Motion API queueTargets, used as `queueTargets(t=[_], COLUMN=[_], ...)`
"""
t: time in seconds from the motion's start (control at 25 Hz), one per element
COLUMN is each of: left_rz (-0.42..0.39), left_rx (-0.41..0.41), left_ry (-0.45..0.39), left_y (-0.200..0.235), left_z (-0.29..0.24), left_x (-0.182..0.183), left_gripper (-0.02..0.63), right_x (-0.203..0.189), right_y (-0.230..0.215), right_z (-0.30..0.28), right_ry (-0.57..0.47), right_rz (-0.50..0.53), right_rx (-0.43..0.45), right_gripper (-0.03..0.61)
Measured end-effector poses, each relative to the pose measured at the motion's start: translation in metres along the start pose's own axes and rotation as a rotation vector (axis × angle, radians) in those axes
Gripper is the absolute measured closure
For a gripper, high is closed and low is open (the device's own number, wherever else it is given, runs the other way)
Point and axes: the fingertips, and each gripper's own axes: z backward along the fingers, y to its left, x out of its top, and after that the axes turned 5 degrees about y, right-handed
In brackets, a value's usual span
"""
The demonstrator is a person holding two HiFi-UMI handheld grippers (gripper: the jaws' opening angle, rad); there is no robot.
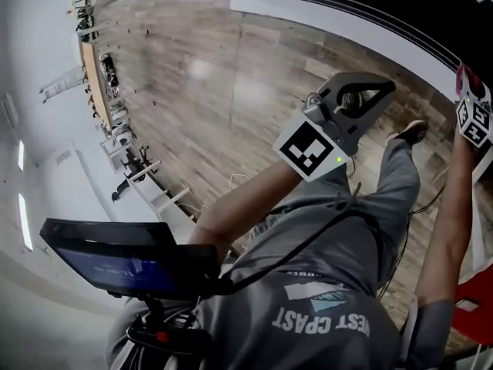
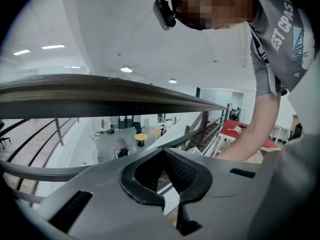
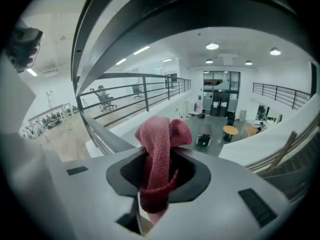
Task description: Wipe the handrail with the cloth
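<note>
Your right tongs (image 3: pixel 159 178) are clamped on the red cloth (image 3: pixel 161 136), which bunches up out of them, just below the dark handrail (image 3: pixel 200 14). Your left tongs (image 2: pixel 165 174) are closed together, empty, also under the rail.

A red knitted cloth (image 3: pixel 161 151), bunched into a folded tuft, stands clamped between the jaws of the right gripper (image 3: pixel 159 176), its top curling up and out past the jaw tips. The dark, smooth handrail (image 3: pixel 200 14) arcs close above that gripper, clear of the cloth; it also runs as a long level bar just above the left gripper (image 2: pixel 167 176).
</note>
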Motion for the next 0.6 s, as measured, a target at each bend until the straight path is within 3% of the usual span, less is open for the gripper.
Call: queueTargets(t=[0.08, 0.2, 0.28, 0.4, 0.44, 0.6], left_rz=[-0.035, -0.081, -0.065, 0.176, 0.202, 0.118], left_rx=[0.0, 0.004, 0.008, 0.068, 0.082, 0.082], left_ry=[-0.024, -0.024, -0.018, -0.015, 0.003, 0.043], left_y=[0.003, 0.016, 0.034, 0.064, 0.068, 0.074], left_z=[0.008, 0.027, 0.043, 0.074, 0.083, 0.089], left_x=[0.003, -0.004, -0.014, -0.035, -0.042, -0.047], left_gripper=[0.607, 0.607, 0.607, 0.607, 0.607, 0.607], right_x=[-0.006, -0.038, -0.043, -0.012, -0.001, 0.037], right_y=[-0.035, -0.098, -0.109, -0.053, -0.023, 0.094], right_z=[0.02, 0.056, 0.063, 0.035, 0.021, -0.037], right_ry=[-0.014, 0.002, 0.007, -0.044, -0.063, -0.049], right_rz=[-0.003, -0.113, -0.162, -0.159, -0.154, -0.067], right_rx=[-0.124, -0.319, -0.363, -0.3, -0.258, -0.027], right_gripper=[0.497, 0.497, 0.497, 0.497, 0.497, 0.497])
